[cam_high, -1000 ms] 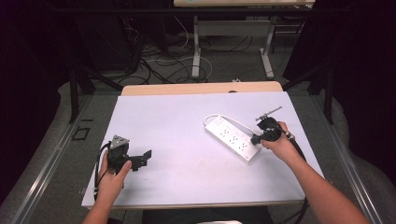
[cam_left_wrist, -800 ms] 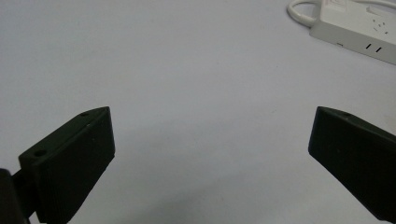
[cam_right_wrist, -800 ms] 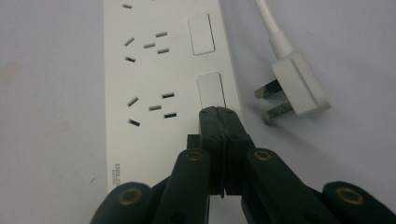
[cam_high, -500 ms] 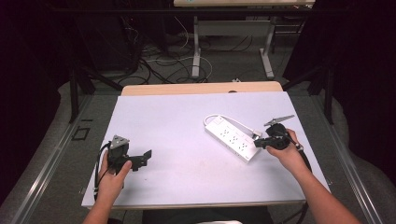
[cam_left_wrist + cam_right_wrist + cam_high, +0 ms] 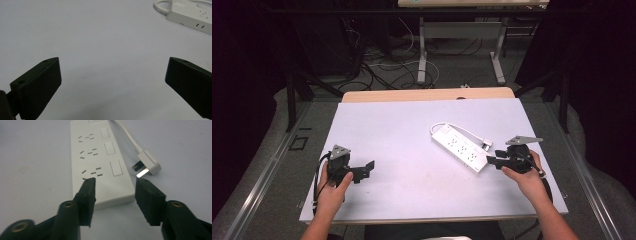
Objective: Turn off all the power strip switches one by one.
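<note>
White power strip lying flat on the pale counter, right of centre, set at a slant, with its cord looping round the far end and back along the side. White plug resting on the counter just beside the strip's near end, metal pins pointing toward the right gripper. 3 socket groups and 3 switches visible along the strip's top in the right gripper view.

Right gripper held low at the strip's near end, jaws just opened partway and released, gripping nothing; seen in its own view, 1 jaw tip over the strip's near corner by the nearest socket, the other out by the plug pins, strip end lying in the gap. Contact of the pads with the strip not clear.

Left gripper resting near the counter's front left, well apart from the strip, jaws spread wide over bare surface, nothing between them.
</note>
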The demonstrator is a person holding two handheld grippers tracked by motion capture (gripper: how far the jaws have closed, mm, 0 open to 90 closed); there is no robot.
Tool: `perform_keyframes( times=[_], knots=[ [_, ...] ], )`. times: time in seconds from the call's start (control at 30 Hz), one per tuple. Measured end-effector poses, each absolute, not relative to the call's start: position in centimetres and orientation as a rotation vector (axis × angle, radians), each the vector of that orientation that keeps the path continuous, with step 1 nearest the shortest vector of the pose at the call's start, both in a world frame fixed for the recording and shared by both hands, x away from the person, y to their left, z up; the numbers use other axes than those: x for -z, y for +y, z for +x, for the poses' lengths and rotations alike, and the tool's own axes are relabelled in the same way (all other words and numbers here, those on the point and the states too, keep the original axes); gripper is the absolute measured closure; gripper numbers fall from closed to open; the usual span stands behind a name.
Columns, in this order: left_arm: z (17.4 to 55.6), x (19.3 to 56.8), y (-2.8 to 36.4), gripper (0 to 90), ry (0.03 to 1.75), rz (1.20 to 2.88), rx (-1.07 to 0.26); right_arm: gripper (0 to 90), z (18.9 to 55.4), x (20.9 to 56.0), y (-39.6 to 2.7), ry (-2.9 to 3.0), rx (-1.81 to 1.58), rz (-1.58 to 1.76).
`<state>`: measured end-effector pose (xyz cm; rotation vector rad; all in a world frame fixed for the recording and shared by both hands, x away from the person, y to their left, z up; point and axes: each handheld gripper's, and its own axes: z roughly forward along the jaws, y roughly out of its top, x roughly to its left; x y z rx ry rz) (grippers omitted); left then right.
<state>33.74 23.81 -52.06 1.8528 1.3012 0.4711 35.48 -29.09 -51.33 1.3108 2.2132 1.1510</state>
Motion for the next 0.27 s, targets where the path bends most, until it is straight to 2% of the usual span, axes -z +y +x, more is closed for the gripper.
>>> perform_keyframes(
  times=[0.1,0.2,0.27],
  knots=[
    [33.7,52.0,23.8,0.3,1.3,1.852,-0.474,34.8,34.9,51.5,-29.3,2.162,-1.179,1.317],
    [33.7,52.1,23.8,0.3,1.3,1.853,-0.471,26.9,34.4,51.6,-29.6,2.126,-1.192,1.321],
    [33.7,52.1,23.8,0.3,1.299,1.849,-0.476,24.9,34.2,51.9,-29.9,2.105,-1.199,1.327]
  ],
)
